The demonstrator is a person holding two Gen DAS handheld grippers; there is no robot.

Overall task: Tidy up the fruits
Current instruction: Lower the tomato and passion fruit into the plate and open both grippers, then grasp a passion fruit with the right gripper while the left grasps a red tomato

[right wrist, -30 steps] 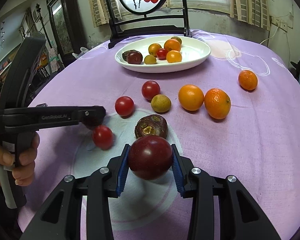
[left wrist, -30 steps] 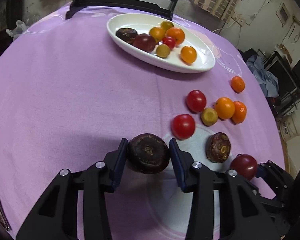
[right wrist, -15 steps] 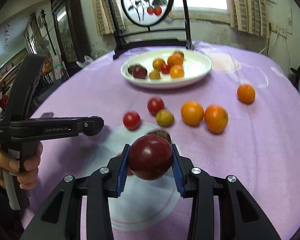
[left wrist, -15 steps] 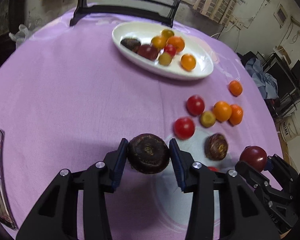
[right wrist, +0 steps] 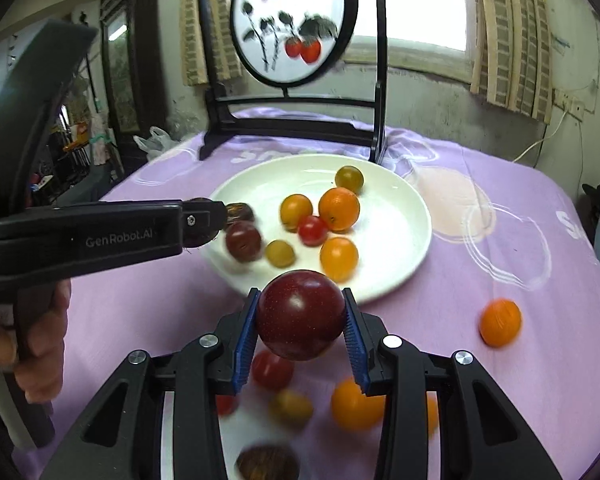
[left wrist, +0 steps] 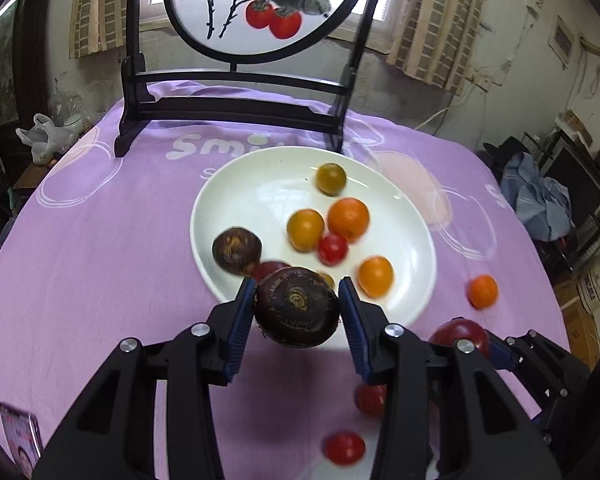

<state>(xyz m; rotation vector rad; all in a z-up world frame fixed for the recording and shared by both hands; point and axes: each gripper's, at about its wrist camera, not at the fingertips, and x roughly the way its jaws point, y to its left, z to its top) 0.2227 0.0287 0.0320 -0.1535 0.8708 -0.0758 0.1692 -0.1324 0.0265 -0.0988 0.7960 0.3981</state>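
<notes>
Bare white surface fills the upper left of the oval white ceramic plate [left wrist: 236, 196], while oranges and tomatoes [left wrist: 332, 226] crowd its centre and lower right, and the black wooden stand of a round painted screen [left wrist: 236, 110] walls off the purple tablecloth [left wrist: 80, 248] beyond.

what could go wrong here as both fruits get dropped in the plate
1. The white plate already holds several round fruits; a release from height may knock them about or send the dark brown fruit rolling off the low rim.
2. The left hand-held gripper and right hand-held gripper, which holds the dark red plum, approach the same near edge, so they might collide.
</notes>
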